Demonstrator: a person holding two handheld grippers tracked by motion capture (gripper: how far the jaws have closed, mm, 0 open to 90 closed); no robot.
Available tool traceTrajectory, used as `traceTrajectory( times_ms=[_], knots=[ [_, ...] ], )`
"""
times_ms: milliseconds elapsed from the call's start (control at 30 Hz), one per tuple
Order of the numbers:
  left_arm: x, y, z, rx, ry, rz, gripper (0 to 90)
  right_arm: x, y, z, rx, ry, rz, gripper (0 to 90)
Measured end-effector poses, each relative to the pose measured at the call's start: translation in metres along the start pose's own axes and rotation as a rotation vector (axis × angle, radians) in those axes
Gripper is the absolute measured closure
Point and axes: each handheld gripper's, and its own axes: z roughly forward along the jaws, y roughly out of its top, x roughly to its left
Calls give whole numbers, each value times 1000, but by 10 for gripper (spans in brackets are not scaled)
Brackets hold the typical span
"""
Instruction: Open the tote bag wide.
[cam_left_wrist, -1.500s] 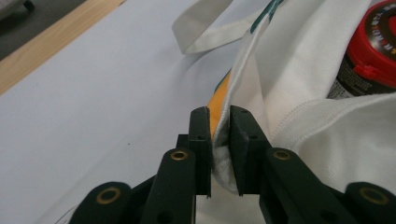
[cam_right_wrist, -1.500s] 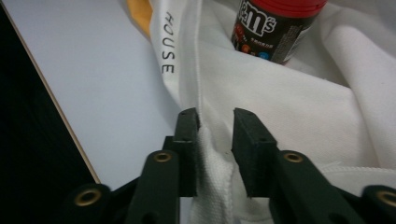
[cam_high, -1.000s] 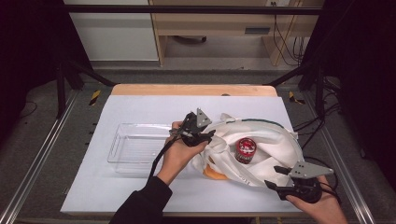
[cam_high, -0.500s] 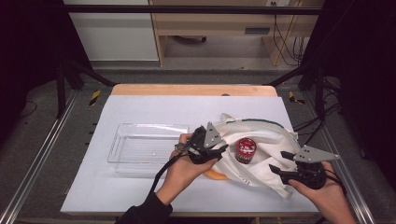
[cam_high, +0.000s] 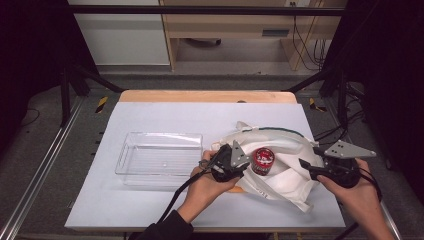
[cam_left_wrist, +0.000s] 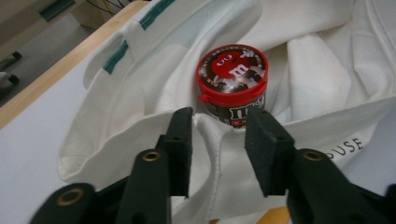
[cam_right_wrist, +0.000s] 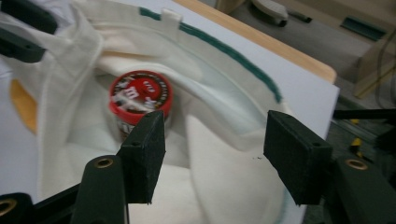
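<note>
candy tub (cam_high: 263, 160): upright inside the open white cloth bag (cam_high: 280, 150), red lid up
left tool (cam_left_wrist: 219, 135): just beside the tub on the clear tray (cam_high: 160, 155) side; jaws have just been closing over the bag's rim fold, gap left, tub straight ahead beyond them
right tool (cam_high: 306, 166): farther off at the bag's opposite edge, jaws apart, gripping nothing
nearer tool: left

This looks like a lab or recording workspace: a wood-edged table topped with a pale grey-white sheet (cam_high: 165, 120) stands inside a black metal frame (cam_high: 200, 9), with dark curtains at the sides, loose black cables (cam_high: 300, 35), and yellow-black hazard tape (cam_high: 101, 104) on the grey floor.
</note>
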Motion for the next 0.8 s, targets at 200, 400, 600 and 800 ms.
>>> traceTrajectory(
  times_ms=[200,400,600,800],
  knots=[
    [4,-4,3,1,-12,-19,792,-15,-5,4,23,-52,37,398],
    [7,-12,0,-8,-23,-42,857,-29,-11,20,58,-76,59,405],
    [4,-18,-3,-13,-20,-34,868,-42,-4,37,67,-87,47,388],
    [1,-26,-9,-22,-18,-36,870,-58,-5,60,113,-79,70,514]
  ],
)
